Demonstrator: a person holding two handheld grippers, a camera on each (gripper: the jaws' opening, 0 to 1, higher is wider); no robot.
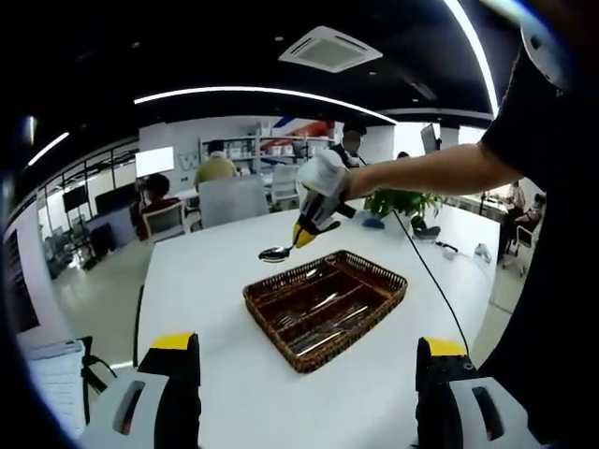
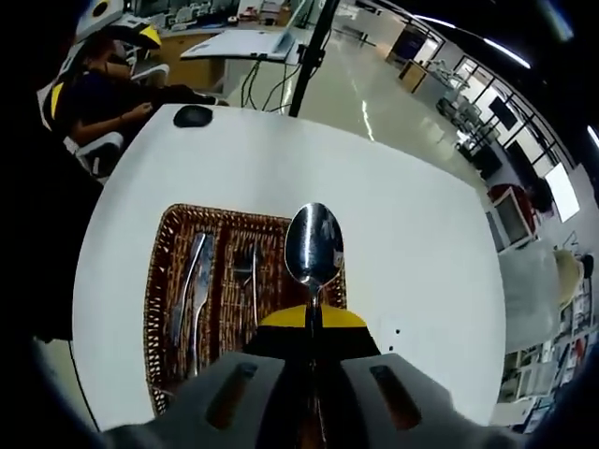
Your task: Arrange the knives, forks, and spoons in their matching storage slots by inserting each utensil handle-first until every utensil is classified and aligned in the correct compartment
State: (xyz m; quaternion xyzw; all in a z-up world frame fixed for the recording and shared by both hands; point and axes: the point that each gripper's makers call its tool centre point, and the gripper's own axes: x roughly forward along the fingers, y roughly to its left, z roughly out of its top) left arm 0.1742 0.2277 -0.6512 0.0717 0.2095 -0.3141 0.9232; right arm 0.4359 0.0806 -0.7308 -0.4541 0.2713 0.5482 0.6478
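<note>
Wicker is what you are aiming at: the woven basket tray (image 2: 167, 281) sits on the white table (image 2: 412, 243), and from your right gripper view its long slots run up and down the picture, with knives (image 2: 192, 281) in the slot at about ten o'clock from your jaws and forks (image 2: 251, 271) in the middle slot. The slot at the right is hidden behind the spoon, so you cannot yet tell what lies there.

Your right gripper (image 2: 314, 323) is clenched on the spoon (image 2: 314, 245), holding it by the handle with the bowl pointing straight away from you at twelve o'clock, hanging above the tray. In the left gripper view the same gripper (image 1: 309, 229) holds the spoon (image 1: 277, 253) over the far corner of the tray (image 1: 374, 313), at about eleven o'clock from the tray's middle, clear of the wicker.

To do this step well, judge the spoon's slot first; it is likely the one under the bowl now. Turn your wrist until the spoon's length runs parallel to the dividers, then lower it flat and gently, so the handle end settles first and the bowl does not catch the rim. Open only once it rests on the bottom.

Your left gripper (image 1: 309, 393) stands released, jaws well apart and holding nothing, near the table's edge. Keep it there, out of the way.
</note>
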